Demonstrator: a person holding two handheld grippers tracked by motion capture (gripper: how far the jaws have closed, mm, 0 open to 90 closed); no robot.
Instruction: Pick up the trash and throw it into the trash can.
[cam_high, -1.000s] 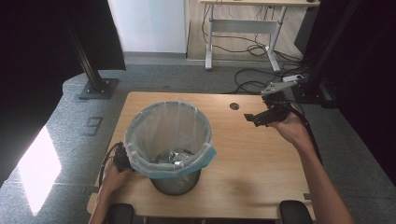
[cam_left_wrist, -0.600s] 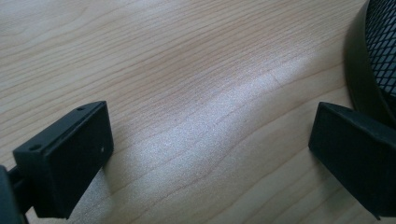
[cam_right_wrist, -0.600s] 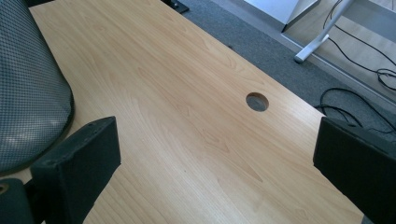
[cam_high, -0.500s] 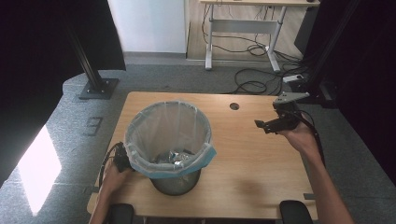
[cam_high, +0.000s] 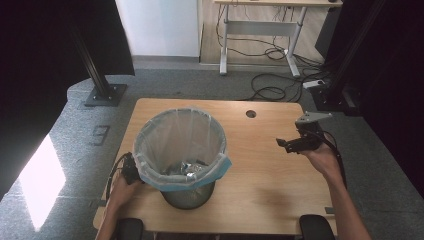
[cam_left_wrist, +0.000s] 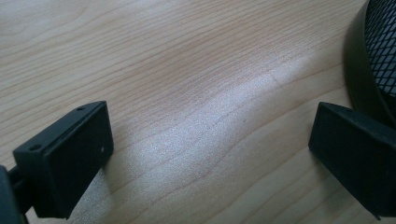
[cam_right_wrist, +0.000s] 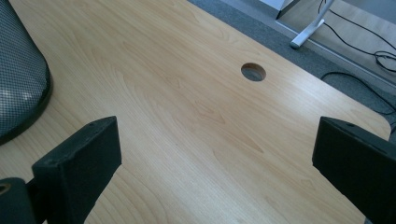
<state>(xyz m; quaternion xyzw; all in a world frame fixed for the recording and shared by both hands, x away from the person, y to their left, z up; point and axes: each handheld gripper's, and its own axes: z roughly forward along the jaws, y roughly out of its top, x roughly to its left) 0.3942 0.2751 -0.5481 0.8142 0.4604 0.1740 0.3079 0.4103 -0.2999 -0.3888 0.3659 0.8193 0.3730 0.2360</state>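
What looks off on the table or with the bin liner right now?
Nothing stands out. The mesh waste bin stands upright on the wooden table, its clear liner folded evenly over the rim, crumpled waste inside. No spill shows. The left tool and the right tool are both open and empty.

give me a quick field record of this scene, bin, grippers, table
bin: black mesh bin with a clear liner, blue band folded over the rim, upright on the table
contents: crumpled shiny scraps at the bottom
left gripper: open, low beside the bin's base, nothing held
right gripper: open, above bare wood right of the bin, nothing held
table hole: far side
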